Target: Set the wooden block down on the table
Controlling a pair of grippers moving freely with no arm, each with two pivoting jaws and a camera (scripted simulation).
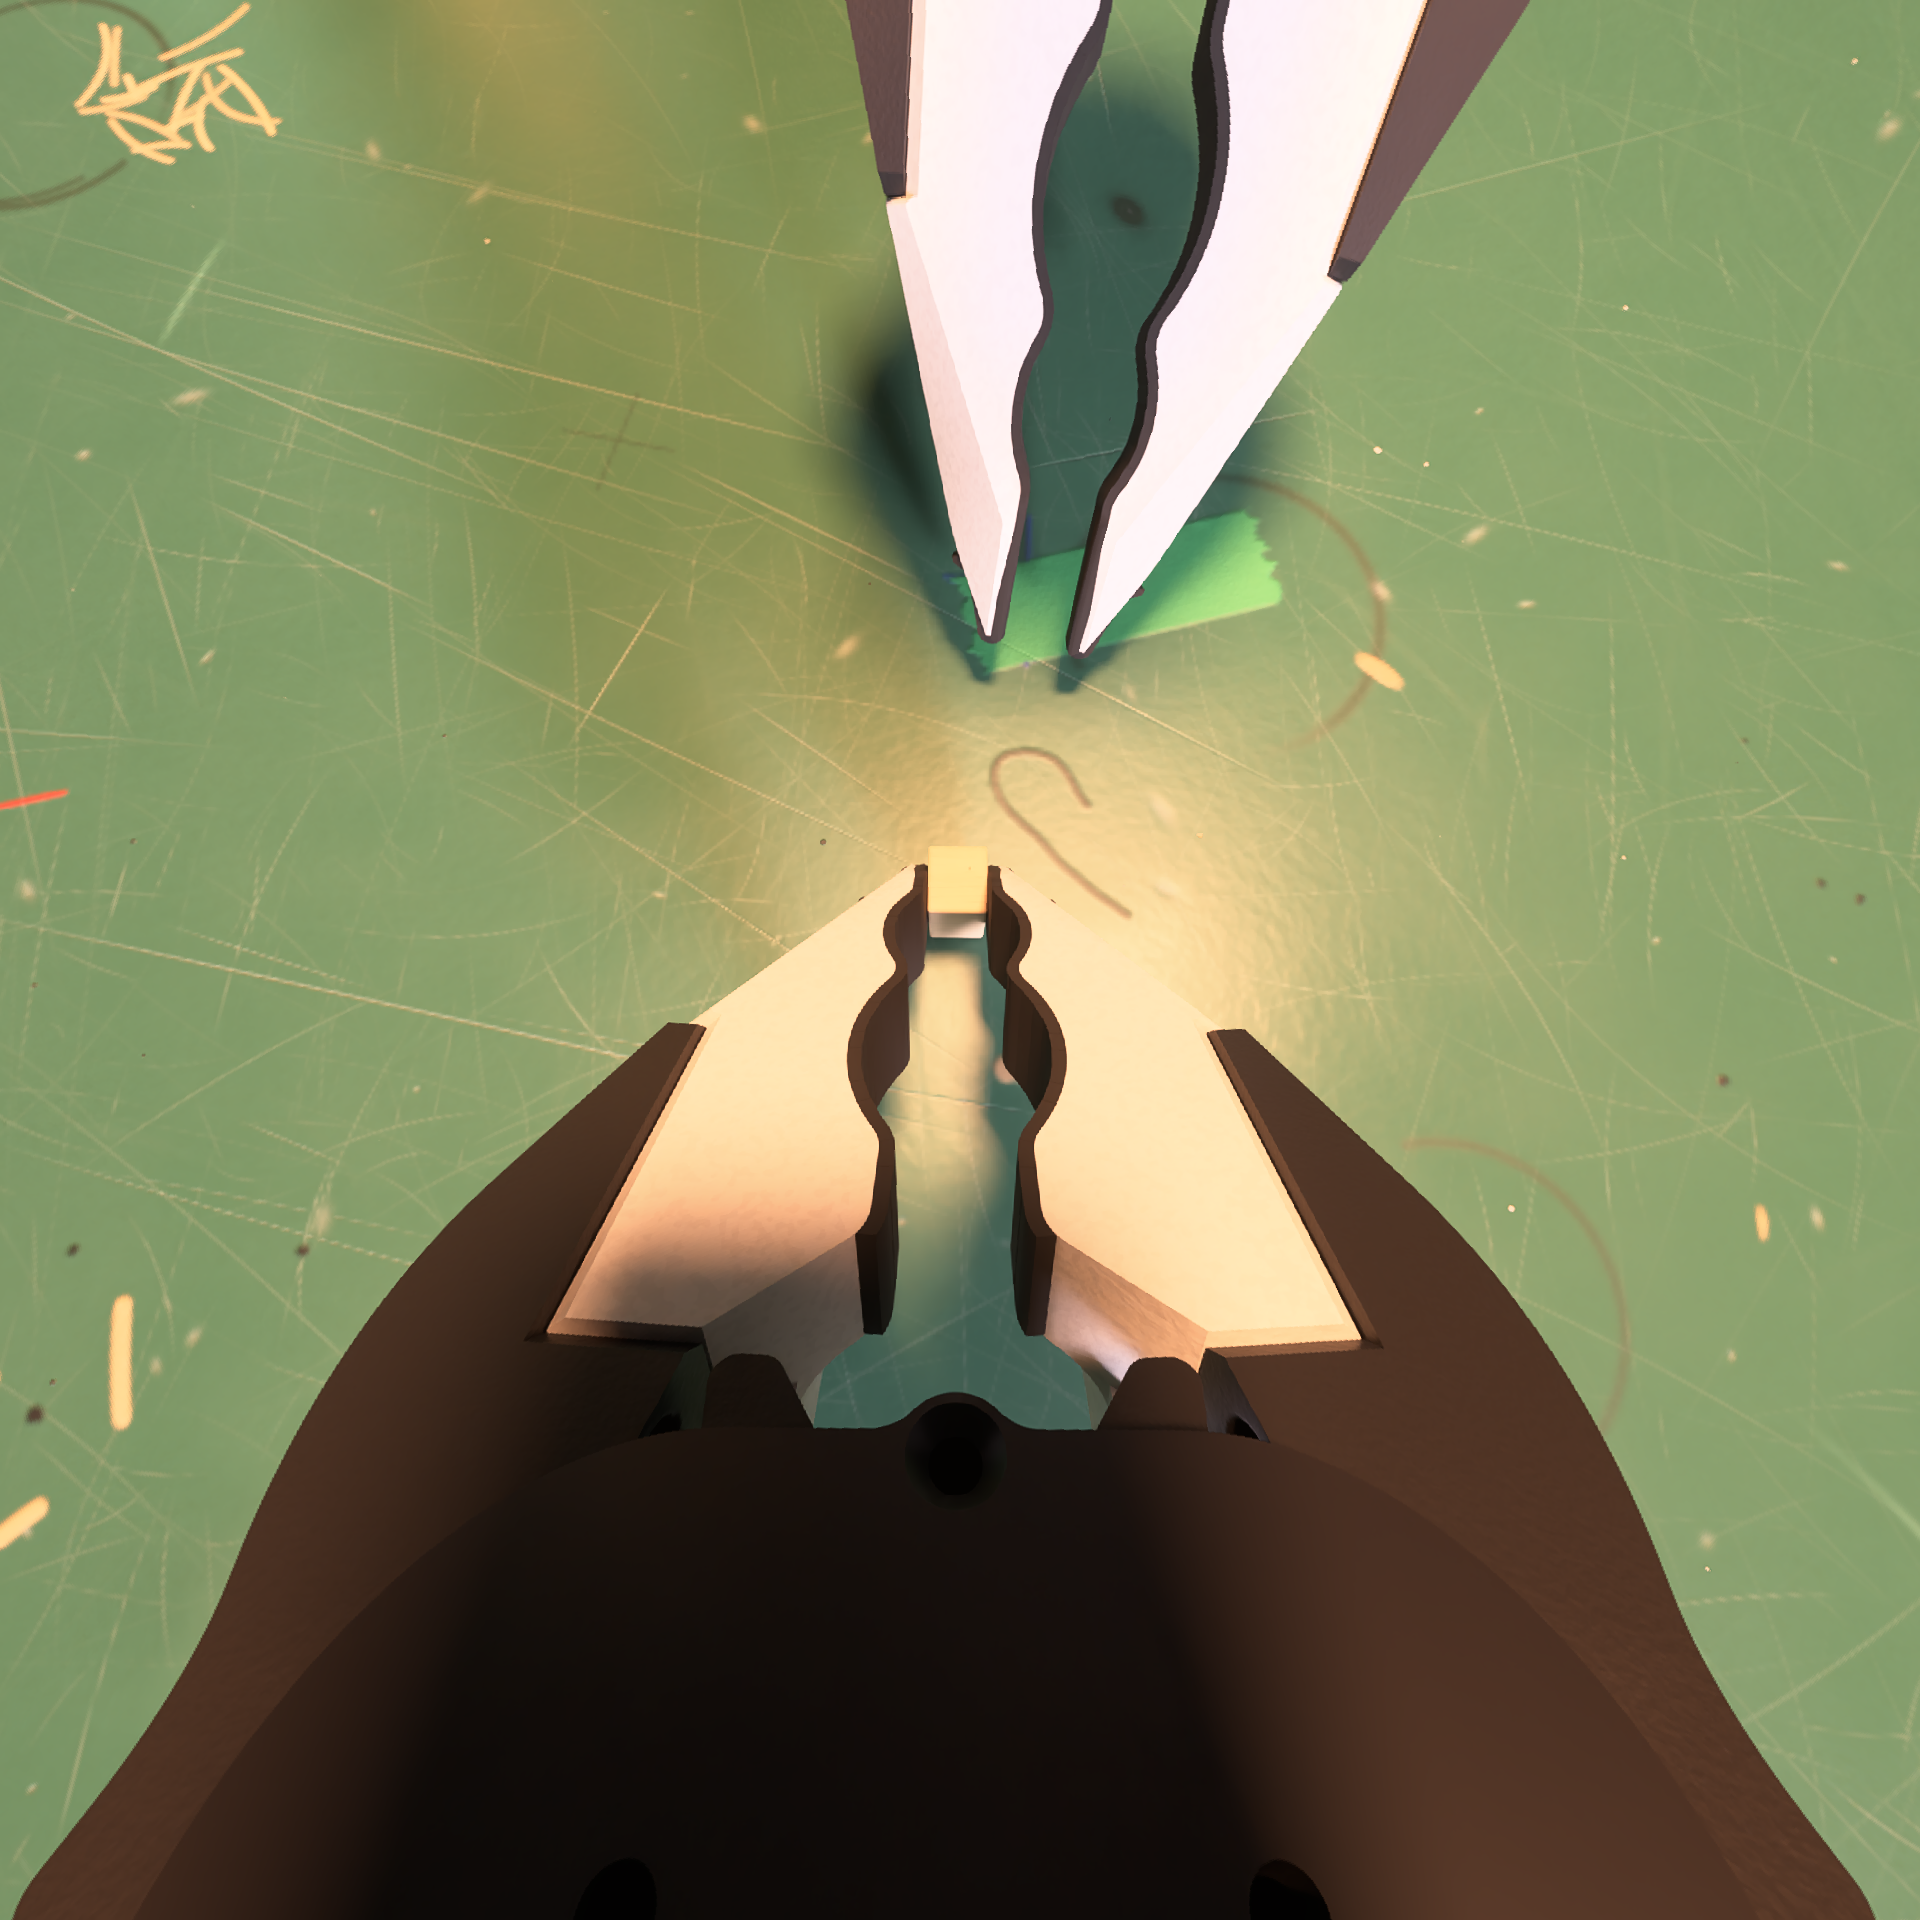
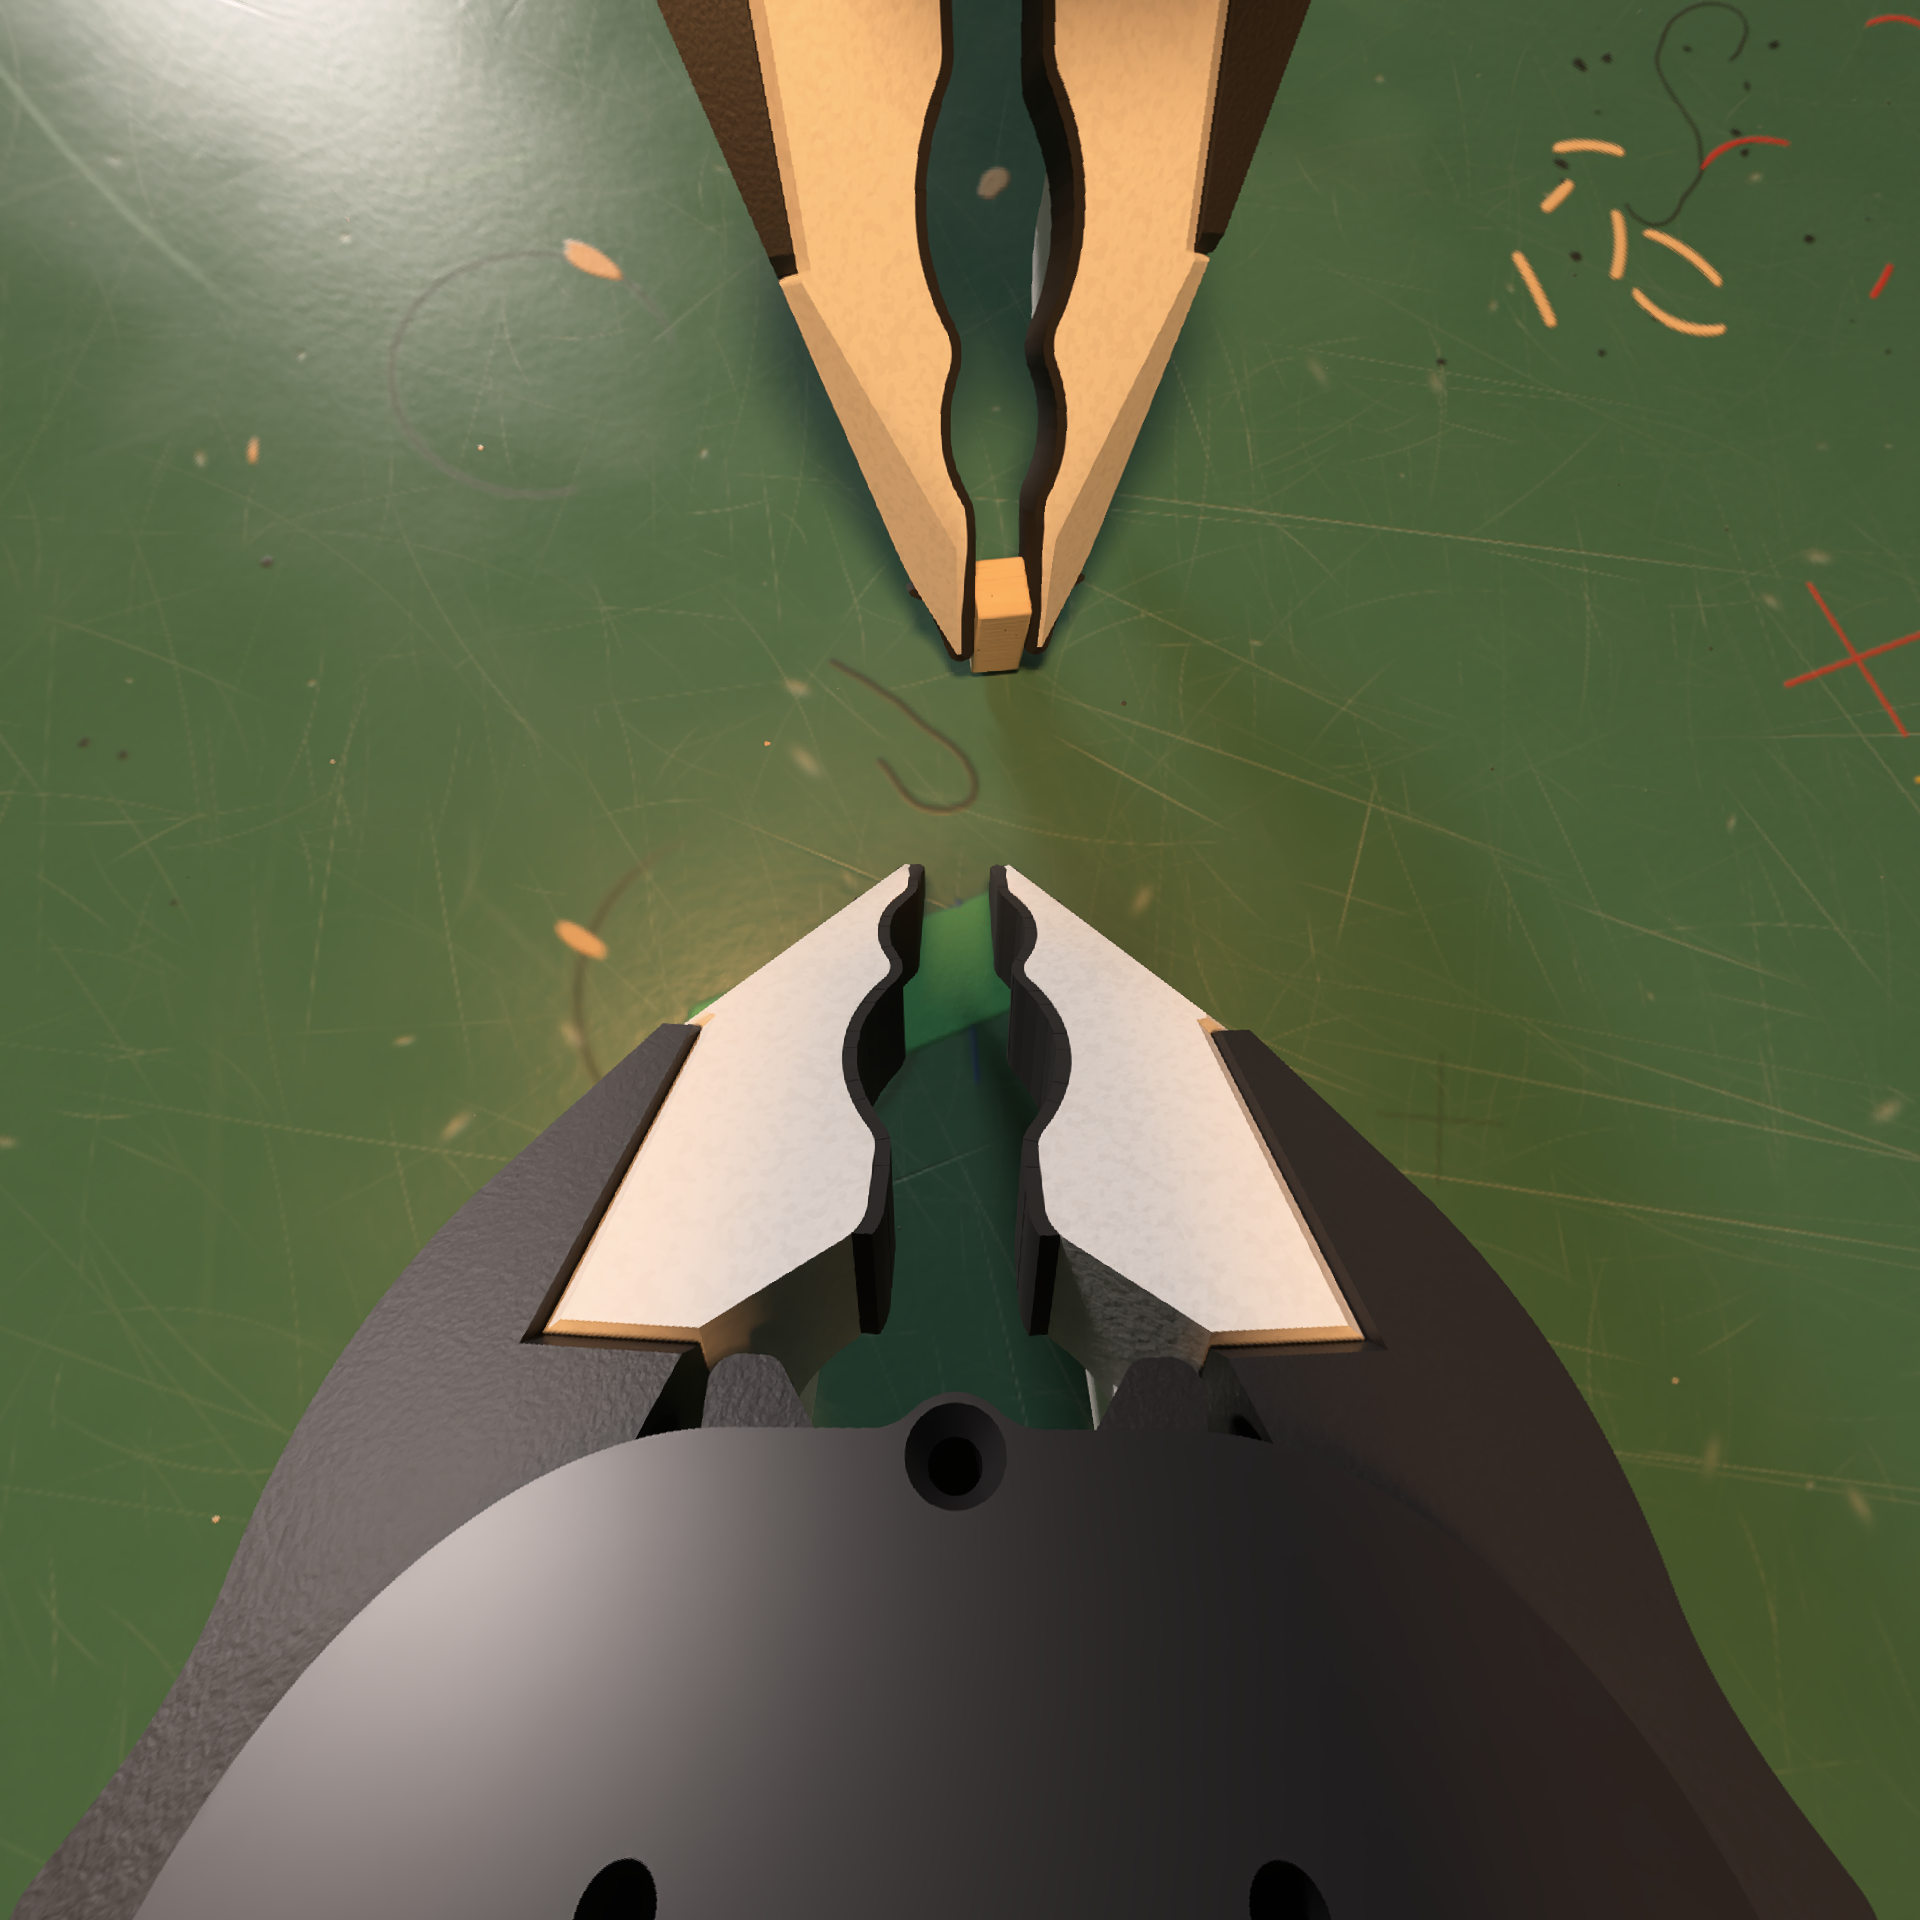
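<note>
A small pale wooden block [image 1: 956,891] is pinched between the fingertips of my left gripper [image 1: 956,873], which is shut on it. In the right wrist view the block [image 2: 1001,615] sticks out below the left gripper's [image 2: 1000,644] tips, at or just above the green table [image 2: 416,727]; I cannot tell if it touches. My right gripper [image 2: 956,875] faces the left one a short way off, its jaws slightly apart with nothing between them. It also shows in the left wrist view [image 1: 1036,642], tips close to the table [image 1: 416,727].
A torn strip of bright green tape [image 1: 1195,582] lies flat under the right gripper's tips and shows between its fingers in the right wrist view [image 2: 956,977]. The scratched green mat carries pen marks and small flat shavings [image 2: 1621,249].
</note>
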